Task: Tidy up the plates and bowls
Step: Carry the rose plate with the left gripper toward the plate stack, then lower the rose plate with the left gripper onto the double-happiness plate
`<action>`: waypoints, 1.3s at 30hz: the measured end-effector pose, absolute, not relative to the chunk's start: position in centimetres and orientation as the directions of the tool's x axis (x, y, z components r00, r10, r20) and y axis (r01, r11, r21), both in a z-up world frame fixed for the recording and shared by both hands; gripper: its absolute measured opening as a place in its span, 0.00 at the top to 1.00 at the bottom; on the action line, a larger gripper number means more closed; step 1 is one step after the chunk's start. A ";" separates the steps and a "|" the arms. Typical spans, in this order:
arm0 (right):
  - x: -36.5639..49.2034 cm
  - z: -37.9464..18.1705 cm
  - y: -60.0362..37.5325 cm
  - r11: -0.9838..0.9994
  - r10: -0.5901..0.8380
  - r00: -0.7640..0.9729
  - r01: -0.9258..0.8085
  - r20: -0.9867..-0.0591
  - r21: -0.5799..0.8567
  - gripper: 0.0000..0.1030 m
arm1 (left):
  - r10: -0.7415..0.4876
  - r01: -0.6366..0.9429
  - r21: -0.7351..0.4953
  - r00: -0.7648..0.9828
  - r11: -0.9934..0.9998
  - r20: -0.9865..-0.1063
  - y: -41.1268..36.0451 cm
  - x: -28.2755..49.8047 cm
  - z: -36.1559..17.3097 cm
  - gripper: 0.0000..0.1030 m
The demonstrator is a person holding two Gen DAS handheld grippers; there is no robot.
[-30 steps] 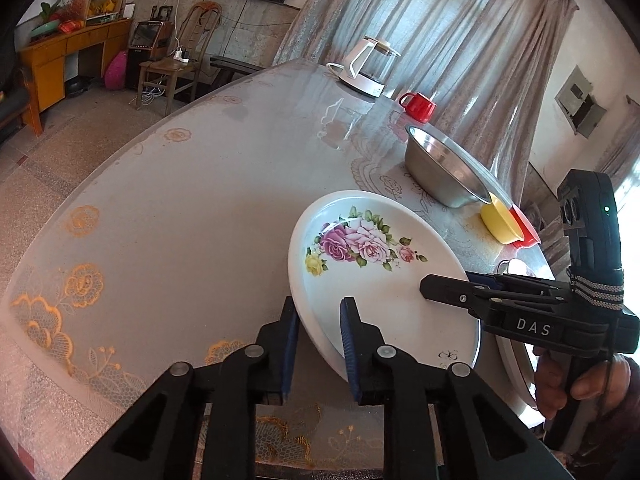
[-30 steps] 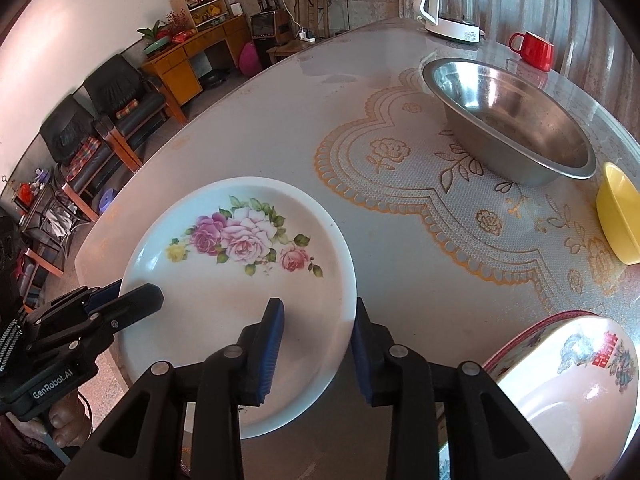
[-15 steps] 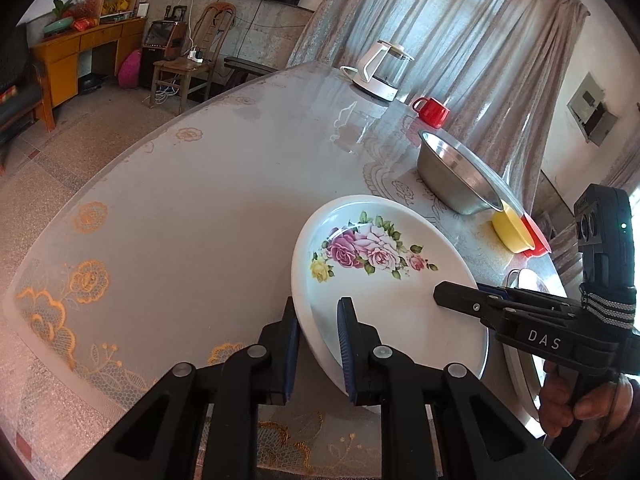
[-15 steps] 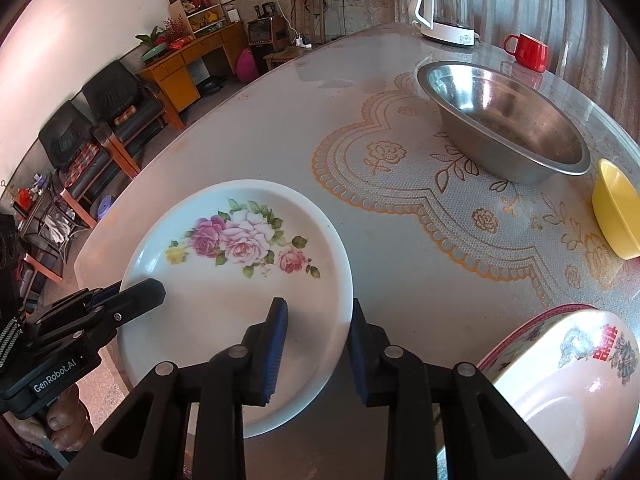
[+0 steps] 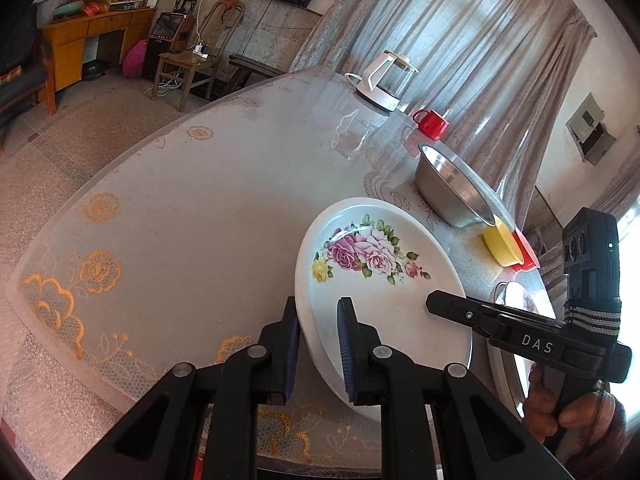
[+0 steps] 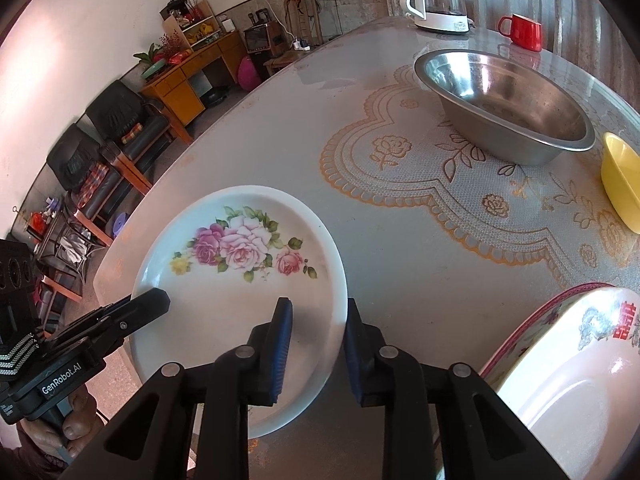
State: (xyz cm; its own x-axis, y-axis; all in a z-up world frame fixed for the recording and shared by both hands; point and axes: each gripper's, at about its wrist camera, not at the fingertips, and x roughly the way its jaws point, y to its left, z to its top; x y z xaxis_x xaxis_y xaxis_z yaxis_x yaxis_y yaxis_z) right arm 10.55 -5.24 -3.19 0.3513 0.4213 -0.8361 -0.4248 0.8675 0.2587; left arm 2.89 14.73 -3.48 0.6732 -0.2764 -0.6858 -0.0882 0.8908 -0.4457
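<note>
The left tongs (image 5: 318,344) sit at the 6 o'clock edge of the left wrist view, narrowed onto the near rim of the flowered plate (image 5: 376,280) — one pad under it, one on its face. In this view the plate runs up toward 2 o'clock and looks tilted, its far edge raised off the counter (image 5: 192,208). Further right, at 3 o'clock, the steel bowl (image 5: 452,196) stands with the yellow bowl (image 5: 500,246) just beside it, and a red mug (image 5: 431,123) and a kettle (image 5: 382,82) stand behind.

In the right wrist view the plate lies at 7 o'clock, and the right tongs (image 6: 316,344) straddle its other rim, pads drawn close on either side; whether they truly bite I cannot tell for sure, though they look closed on it. At 4 o'clock a patterned dish (image 6: 580,360) lies close by.

The risk, as I judge it, is slippage — a smooth glazed rim held only at two thin edges could slide out if one hand lifts faster than the other. The plate could also knock the patterned dish if swung that way too low.
</note>
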 end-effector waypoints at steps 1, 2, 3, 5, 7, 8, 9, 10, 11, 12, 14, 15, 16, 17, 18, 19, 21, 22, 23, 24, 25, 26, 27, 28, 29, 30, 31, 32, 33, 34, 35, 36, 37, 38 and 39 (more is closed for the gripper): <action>10.5 -3.1 -5.5 0.866 0.429 0.351 -0.420 -0.832 0.270 0.77 | -0.279 -0.081 -0.446 0.677 0.891 -0.681 14.7 2.8 -3.3 0.83; 10.4 -2.9 -5.7 0.866 0.436 0.351 -0.415 -0.829 0.280 0.77 | -0.282 -0.075 -0.446 0.678 0.892 -0.679 14.7 2.7 -3.2 0.83; 10.2 -2.8 -5.9 0.865 0.442 0.353 -0.411 -0.824 0.288 0.77 | -0.284 -0.076 -0.448 0.677 0.891 -0.679 14.7 2.7 -3.3 0.83; 10.2 -2.4 -6.3 0.861 0.462 0.355 -0.401 -0.813 0.314 0.77 | -0.286 -0.079 -0.449 0.671 0.890 -0.684 14.6 2.8 -3.5 0.83; 10.3 -2.4 -6.5 0.859 0.471 0.352 -0.392 -0.809 0.329 0.76 | -0.281 -0.084 -0.442 0.664 0.893 -0.694 14.4 2.8 -3.6 0.83; 10.3 -2.5 -6.6 0.862 0.468 0.354 -0.388 -0.810 0.328 0.76 | -0.277 -0.084 -0.437 0.663 0.896 -0.695 14.3 2.8 -3.6 0.83; 10.2 -2.4 -6.6 0.863 0.466 0.357 -0.385 -0.810 0.326 0.76 | -0.277 -0.083 -0.437 0.665 0.896 -0.694 14.3 2.7 -3.5 0.82; 10.1 -2.3 -6.7 0.863 0.468 0.361 -0.384 -0.807 0.329 0.76 | -0.280 -0.082 -0.442 0.667 0.893 -0.690 14.3 2.6 -3.4 0.83; 10.0 -2.2 -6.8 0.861 0.473 0.365 -0.383 -0.802 0.334 0.76 | -0.283 -0.081 -0.445 0.668 0.892 -0.688 14.3 2.6 -3.3 0.83; 10.0 -2.0 -7.0 0.859 0.480 0.368 -0.383 -0.796 0.340 0.76 | -0.282 -0.079 -0.444 0.670 0.893 -0.687 14.3 2.5 -3.1 0.83; 9.9 -1.8 -7.2 0.856 0.488 0.375 -0.381 -0.788 0.349 0.76 | -0.279 -0.071 -0.438 0.677 0.896 -0.681 14.2 2.3 -2.7 0.83; 9.8 -1.7 -7.3 0.856 0.489 0.380 -0.382 -0.785 0.348 0.76 | -0.278 -0.066 -0.436 0.681 0.898 -0.677 14.2 2.3 -2.5 0.83; 9.7 -1.6 -7.5 0.855 0.491 0.385 -0.384 -0.782 0.348 0.76 | -0.279 -0.062 -0.435 0.683 0.898 -0.674 14.1 2.2 -2.3 0.83; 9.7 -1.5 -7.6 0.854 0.494 0.388 -0.384 -0.778 0.350 0.76 | -0.281 -0.060 -0.436 0.684 0.898 -0.673 14.1 2.2 -2.2 0.83; 9.6 -1.5 -7.8 0.853 0.498 0.388 -0.381 -0.775 0.357 0.76 | -0.284 -0.056 -0.436 0.684 0.898 -0.672 14.0 2.2 -2.2 0.83; 9.6 -1.5 -8.0 0.852 0.502 0.389 -0.378 -0.773 0.363 0.76 | -0.285 -0.053 -0.435 0.684 0.899 -0.671 13.9 2.1 -2.1 0.83; 9.5 -1.5 -8.4 0.852 0.505 0.390 -0.372 -0.770 0.370 0.76 | -0.284 -0.048 -0.431 0.685 0.901 -0.671 13.7 2.0 -2.0 0.83; 9.3 -1.6 -8.6 0.852 0.506 0.392 -0.368 -0.768 0.373 0.76 | -0.284 -0.044 -0.427 0.685 0.903 -0.671 13.6 1.9 -1.9 0.83; 9.1 -1.6 -8.8 0.851 0.508 0.393 -0.366 -0.767 0.376 0.76 | -0.284 -0.039 -0.424 0.686 0.905 -0.670 13.4 1.9 -1.8 0.83; 9.0 -1.5 -9.0 0.851 0.509 0.395 -0.363 -0.765 0.379 0.76 | -0.287 -0.033 -0.423 0.687 0.905 -0.668 13.3 1.9 -1.7 0.83; 8.9 -1.4 -9.1 0.851 0.511 0.398 -0.359 -0.762 0.384 0.76 | -0.289 -0.028 -0.421 0.687 0.906 -0.667 13.1 1.8 -1.5 0.83; 8.8 -1.3 -9.3 0.850 0.515 0.400 -0.357 -0.758 0.388 0.76 | -0.292 -0.024 -0.422 0.687 0.906 -0.666 13.0 1.8 -1.5 0.83; 8.7 -1.2 -9.4 0.849 0.517 0.404 -0.354 -0.755 0.392 0.76 | -0.295 -0.020 -0.423 0.687 0.906 -0.664 12.9 1.8 -1.4 0.83; 8.7 -1.1 -9.7 0.849 0.519 0.406 -0.351 -0.752 0.396 0.76 | -0.296 -0.016 -0.421 0.687 0.907 -0.663 12.8 1.8 -1.3 0.83; 8.6 -1.0 -9.8 0.849 0.520 0.409 -0.348 -0.750 0.398 0.76 | -0.298 -0.013 -0.420 0.687 0.907 -0.663 12.6 1.8 -1.3 0.83; 8.5 -1.0 -10.0 0.850 0.519 0.412 -0.346 -0.749 0.398 0.76 | -0.300 -0.010 -0.421 0.686 0.907 -0.663 12.5 1.8 -1.3 0.83; 8.4 -0.9 -10.1 0.850 0.518 0.414 -0.344 -0.749 0.398 0.76 | -0.303 -0.006 -0.422 0.685 0.907 -0.663 12.4 1.8 -1.2 0.83; 8.2 -0.8 -10.3 0.851 0.518 0.416 -0.342 -0.748 0.399 0.76 | -0.307 -0.002 -0.422 0.684 0.907 -0.662 12.2 1.9 -1.1 0.83; 8.1 -0.8 -10.5 0.851 0.518 0.418 -0.339 -0.746 0.401 0.76 | -0.310 0.003 -0.422 0.683 0.907 -0.661 12.0 1.8 -1.1 0.83; 8.0 -0.7 -10.7 0.851 0.519 0.420 -0.335 -0.745 0.404 0.76 | -0.312 0.009 -0.420 0.683 0.907 -0.660 11.8 1.8 -1.0 0.83; 7.9 -0.6 -11.0 0.851 0.519 0.422 -0.331 -0.743 0.407 0.76 | -0.315 0.016 -0.418 0.683 0.908 -0.659 11.6 1.8 -0.9 0.83; 7.7 -0.6 -11.2 0.852 0.520 0.426 -0.326 -0.741 0.410 0.76 | -0.318 0.024 -0.415 0.683 0.909 -0.658 11.4 1.8 -0.8 0.83; 7.6 -0.5 -11.5 0.852 0.519 0.430 -0.322 -0.738 0.412 0.76 | -0.323 0.031 -0.415 0.682 0.909 -0.657 11.2 1.8 -0.7 0.83; 7.6 -0.4 -11.8 0.853 0.519 0.435 -0.318 -0.736 0.413 0.76 | -0.328 0.039 -0.414 0.680 0.909 -0.656 10.9 1.8 -0.5 0.83; 7.7 -0.3 -12.1 0.854 0.518 0.440 -0.314 -0.734 0.415 0.76 | -0.332 0.048 -0.412 0.679 0.910 -0.655 10.6 1.9 -0.4 0.83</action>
State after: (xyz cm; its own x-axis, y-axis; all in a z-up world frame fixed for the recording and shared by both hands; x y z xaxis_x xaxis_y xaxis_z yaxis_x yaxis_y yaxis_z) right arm 7.66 -12.07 -0.27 0.4398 0.5181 -0.7336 -0.3141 0.8540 0.4149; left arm 1.93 10.58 -0.43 0.6790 -0.3321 -0.6547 0.0476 0.9099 -0.4121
